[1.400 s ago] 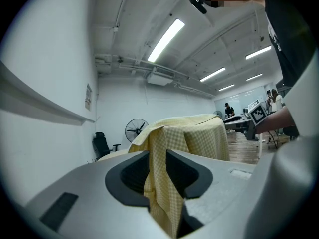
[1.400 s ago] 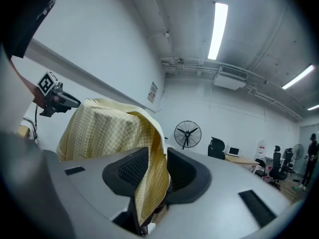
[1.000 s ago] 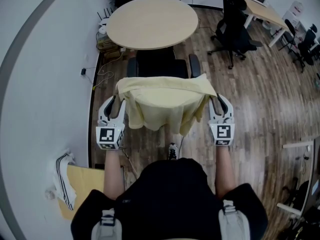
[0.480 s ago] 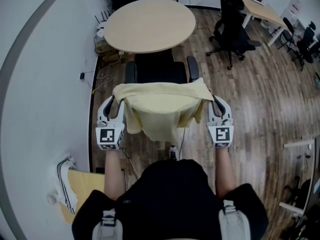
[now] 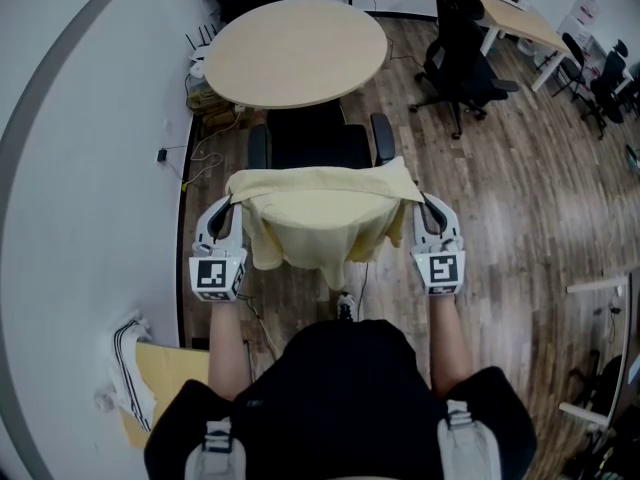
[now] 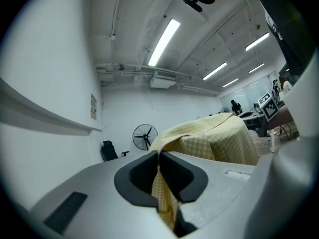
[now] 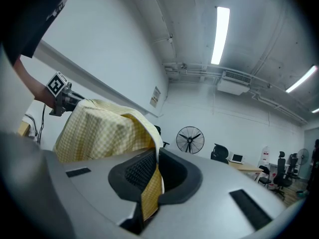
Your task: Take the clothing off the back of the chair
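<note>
A pale yellow checked garment (image 5: 320, 218) hangs over the back of a black office chair (image 5: 310, 143). My left gripper (image 5: 231, 206) is at the garment's left edge and my right gripper (image 5: 421, 204) at its right edge. Both sets of jaws have just been closing, with fabric between them. In the left gripper view the pads pinch a fold of the yellow cloth (image 6: 160, 183), which runs on to the draped garment (image 6: 214, 138). The right gripper view shows its jaws shut on a strip of the same cloth (image 7: 152, 188), with the garment (image 7: 99, 131) beyond.
A round wooden table (image 5: 295, 50) stands just beyond the chair. More black office chairs (image 5: 465, 63) and a desk (image 5: 520, 16) are at the back right. A white wall runs along the left, with a striped cloth (image 5: 128, 363) and cardboard on the floor beside it.
Both grippers' jaws have closed onto the garment's side edges. The hands have hardly moved, and the garment still lies over the chair back.
</note>
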The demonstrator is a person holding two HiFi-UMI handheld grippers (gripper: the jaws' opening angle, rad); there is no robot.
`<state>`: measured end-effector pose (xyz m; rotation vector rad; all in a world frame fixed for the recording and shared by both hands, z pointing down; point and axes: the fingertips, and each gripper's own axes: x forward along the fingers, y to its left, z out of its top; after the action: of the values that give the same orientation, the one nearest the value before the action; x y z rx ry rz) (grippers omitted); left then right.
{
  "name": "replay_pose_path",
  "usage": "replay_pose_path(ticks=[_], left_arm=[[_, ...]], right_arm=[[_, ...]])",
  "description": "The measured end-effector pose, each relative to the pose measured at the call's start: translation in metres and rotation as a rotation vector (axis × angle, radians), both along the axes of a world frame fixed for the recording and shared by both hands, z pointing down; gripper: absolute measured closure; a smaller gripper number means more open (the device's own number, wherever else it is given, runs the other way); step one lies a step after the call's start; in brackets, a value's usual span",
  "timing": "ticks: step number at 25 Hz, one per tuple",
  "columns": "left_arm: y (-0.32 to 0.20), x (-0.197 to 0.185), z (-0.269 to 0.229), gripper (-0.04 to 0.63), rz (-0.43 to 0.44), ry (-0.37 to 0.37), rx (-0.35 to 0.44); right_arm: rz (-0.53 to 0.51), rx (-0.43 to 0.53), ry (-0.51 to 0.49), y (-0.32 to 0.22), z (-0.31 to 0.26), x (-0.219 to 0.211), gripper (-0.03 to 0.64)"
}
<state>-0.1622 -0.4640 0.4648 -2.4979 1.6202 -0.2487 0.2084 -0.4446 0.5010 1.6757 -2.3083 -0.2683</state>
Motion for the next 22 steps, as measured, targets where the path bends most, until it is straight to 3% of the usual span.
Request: replay_pose_path(ticks=[18, 22], left_arm=[[0.042, -0.01, -0.012, 0.586, 0.036, 0.033, 0.045], [0.058, -0.012, -0.018, 0.586, 0.044, 0.094, 0.044]], right_arm=[[0.036, 0.043, -0.021, 0.04, -0.013, -0.009, 0.612], [0.051, 0.053, -0.037, 0.056, -0.017, -0.009, 0.612]])
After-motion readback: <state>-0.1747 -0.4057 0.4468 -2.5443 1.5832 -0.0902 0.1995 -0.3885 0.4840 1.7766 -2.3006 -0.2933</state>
